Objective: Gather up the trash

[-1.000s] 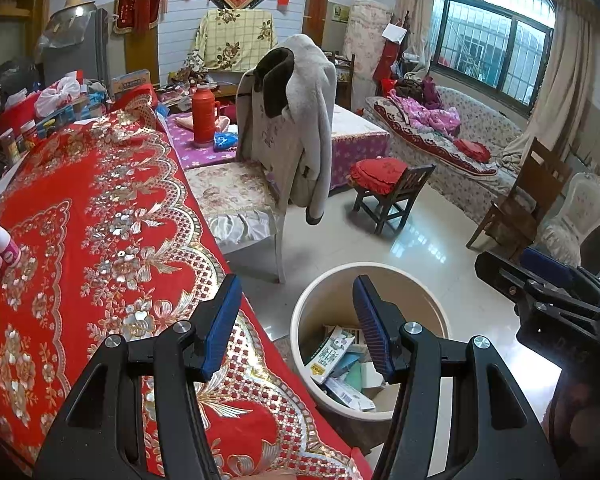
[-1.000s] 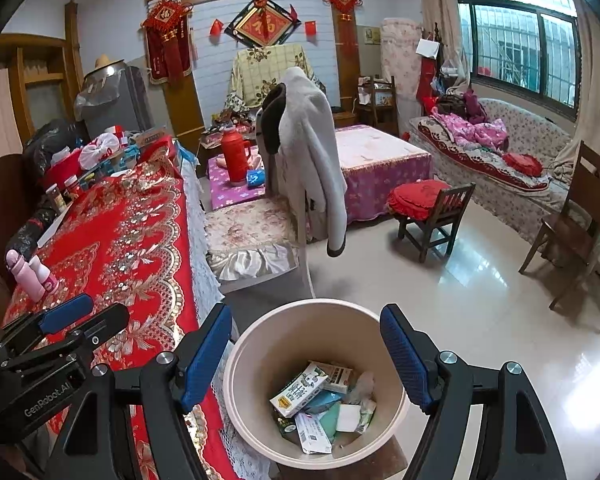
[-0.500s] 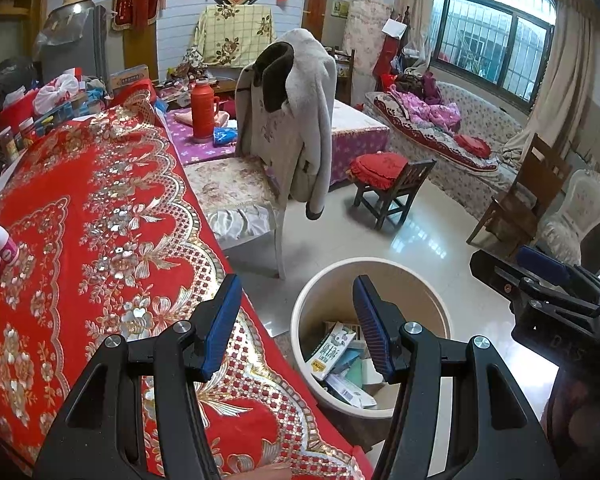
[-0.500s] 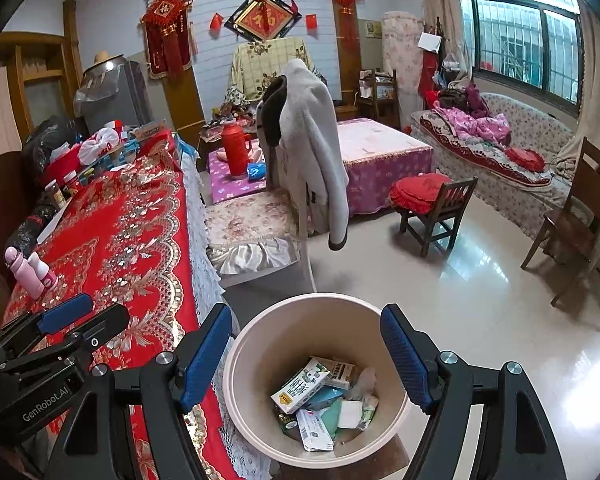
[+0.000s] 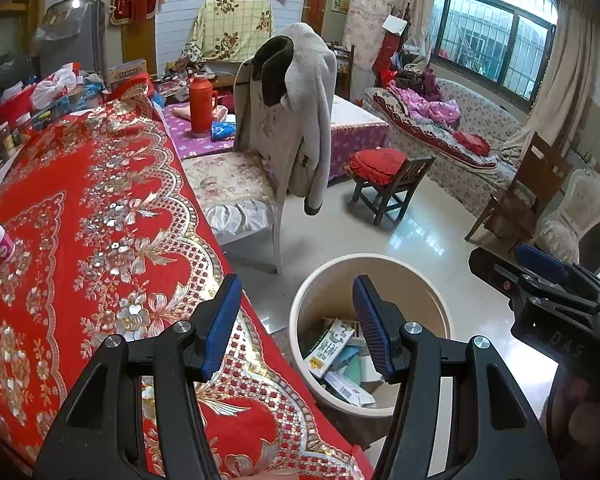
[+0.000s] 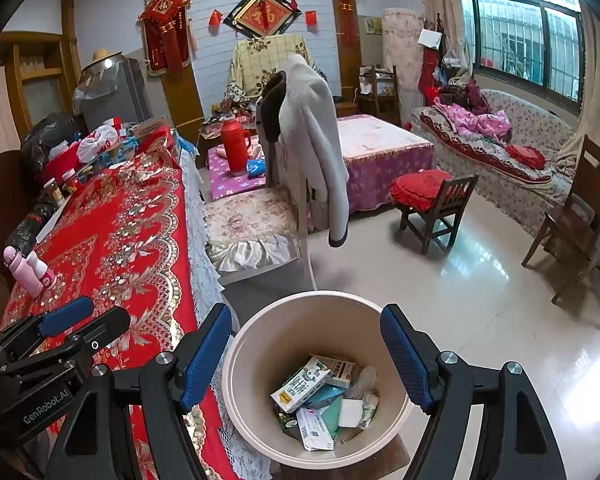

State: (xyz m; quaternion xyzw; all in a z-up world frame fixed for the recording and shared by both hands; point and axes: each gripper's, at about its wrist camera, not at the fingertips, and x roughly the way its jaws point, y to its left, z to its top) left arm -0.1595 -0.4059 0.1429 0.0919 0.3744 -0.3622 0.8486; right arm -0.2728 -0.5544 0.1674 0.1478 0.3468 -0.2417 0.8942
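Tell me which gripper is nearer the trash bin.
Right. The right gripper hovers open directly over the trash bin; the left gripper is open too, off toward the red tablecloth edge beside it.

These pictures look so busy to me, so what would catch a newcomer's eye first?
The bright red tablecloth with its gold pattern fills the left side. Below, a beige bin beside the table holds cartons and wrappers, with the open right gripper hanging over it and the left gripper open above the table's edge. Behind stands a chair draped with a grey coat.
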